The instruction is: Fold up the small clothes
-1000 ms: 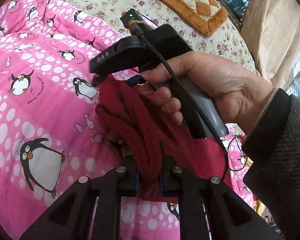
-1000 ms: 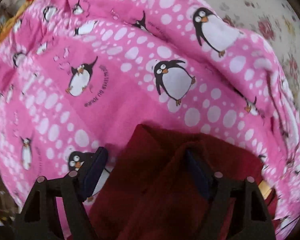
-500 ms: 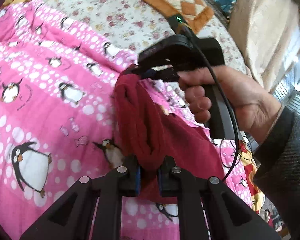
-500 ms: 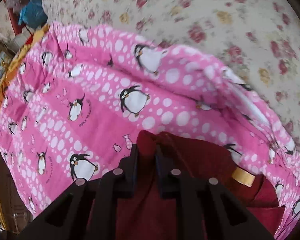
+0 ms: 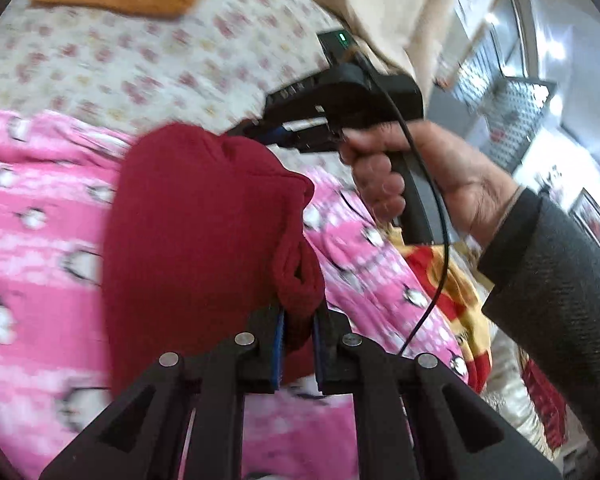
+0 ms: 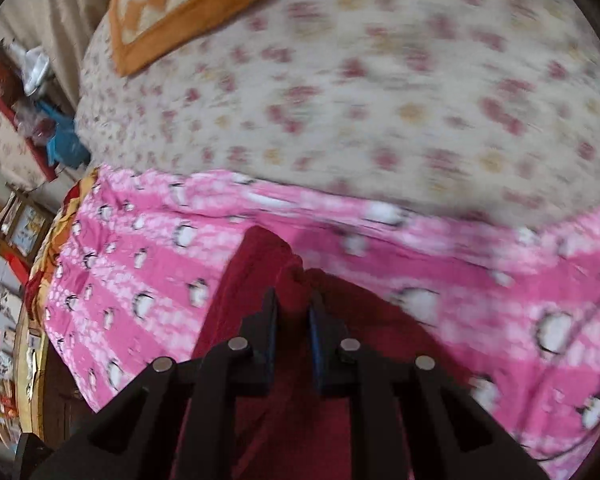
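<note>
Garment (image 5: 196, 216) pinched in both grippers, left gripper (image 5: 299, 344), right gripper (image 6: 292, 336)

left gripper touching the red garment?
Touching. Left wrist view: left gripper fingers pinch a bunched fold of the red garment.

bed (image 6: 380, 92) floral sheet | pink penguin blanket (image 5: 40, 240) | orange cushion (image 6: 188, 4)
</note>
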`<state>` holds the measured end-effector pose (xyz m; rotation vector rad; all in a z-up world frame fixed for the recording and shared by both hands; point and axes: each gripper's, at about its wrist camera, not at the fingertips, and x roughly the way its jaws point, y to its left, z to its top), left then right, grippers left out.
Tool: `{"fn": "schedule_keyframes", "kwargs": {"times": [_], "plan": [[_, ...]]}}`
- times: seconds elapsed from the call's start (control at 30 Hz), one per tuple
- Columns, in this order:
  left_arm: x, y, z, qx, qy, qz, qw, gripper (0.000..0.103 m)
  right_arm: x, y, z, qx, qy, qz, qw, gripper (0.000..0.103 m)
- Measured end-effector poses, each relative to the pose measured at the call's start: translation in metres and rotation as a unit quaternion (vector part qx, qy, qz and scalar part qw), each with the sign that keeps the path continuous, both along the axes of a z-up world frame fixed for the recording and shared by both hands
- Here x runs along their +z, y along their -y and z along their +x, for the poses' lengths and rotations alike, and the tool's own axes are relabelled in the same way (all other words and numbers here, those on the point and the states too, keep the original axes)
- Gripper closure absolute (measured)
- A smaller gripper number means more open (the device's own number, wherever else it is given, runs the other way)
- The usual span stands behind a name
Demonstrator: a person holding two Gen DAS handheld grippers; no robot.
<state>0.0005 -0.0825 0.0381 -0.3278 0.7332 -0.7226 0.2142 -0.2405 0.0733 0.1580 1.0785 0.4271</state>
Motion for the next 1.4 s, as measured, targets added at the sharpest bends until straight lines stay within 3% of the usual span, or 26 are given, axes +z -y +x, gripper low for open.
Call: {"fn": "schedule_keyframes", "kwargs": {"times": [0.1,0.27,0.37,0.47,0.63,0.77,0.83,0.93,0.97,1.0,1.03,1.1,1.2,1.3,1.4], "plan": [[-0.025,0.04,0.003,-0.015,-0.02,0.026,0.9994,0.103,-0.022,0.043,-0.004,-0.02,-0.017,-0.002,1.0,0.09],[-0.052,0.058,0.008,-0.012,-0.036,0.064,0.9973,0.103,-0.089,0.07,0.0,-0.034,-0.059,0.012,0.998,0.089],[-0.051,0.053,0.008,-0.014,-0.035,0.065,0.9972,0.101,-0.114,0.079,-0.004,-0.053,-0.058,0.061,0.995,0.087],[-0.045,0.044,0.004,-0.023,-0.049,0.057,0.9969,0.096,-0.108,0.087,-0.013,-0.063,-0.041,0.08,0.994,0.082],[-0.016,0.0,-0.027,-0.024,-0.053,0.042,0.9974,0.095,-0.056,0.105,-0.058,-0.077,0.017,0.11,0.991,0.074],[0.012,-0.047,-0.032,0.042,-0.009,0.047,0.998,0.082,-0.018,0.091,-0.11,-0.041,0.069,0.093,0.992,0.072],[0.017,-0.054,-0.018,0.074,-0.003,0.067,0.9951,0.082,-0.012,0.067,-0.136,0.003,0.078,0.073,0.994,0.072],[-0.011,-0.046,0.014,0.069,-0.055,0.081,0.9928,0.087,-0.02,0.03,-0.166,0.058,0.077,0.026,0.995,0.072],[-0.031,-0.04,0.023,0.065,-0.088,0.098,0.9892,0.089,-0.027,0.023,-0.174,0.066,0.078,0.001,0.995,0.072],[-0.051,-0.035,0.028,0.058,-0.124,0.112,0.9843,0.09,-0.044,0.017,-0.177,0.058,0.063,-0.036,0.996,0.073],[-0.061,-0.033,0.028,0.059,-0.127,0.114,0.9835,0.09,-0.062,0.018,-0.175,0.039,0.036,-0.055,0.997,0.075],[-0.056,-0.033,0.023,0.065,-0.119,0.122,0.9832,0.091,-0.095,0.027,-0.174,0.007,-0.004,-0.052,0.999,0.08],[-0.03,-0.037,0.021,0.067,-0.106,0.115,0.9855,0.091,-0.091,0.031,-0.183,0.0,0.018,-0.039,0.999,0.08],[0.008,-0.043,0.034,0.081,-0.043,0.092,0.9916,0.091,-0.058,0.026,-0.186,-0.006,0.054,-0.054,0.997,0.081],[0.014,-0.035,0.081,0.089,-0.045,0.106,0.9893,0.09,-0.024,0.02,-0.176,-0.028,0.11,-0.053,0.992,0.081]]}}
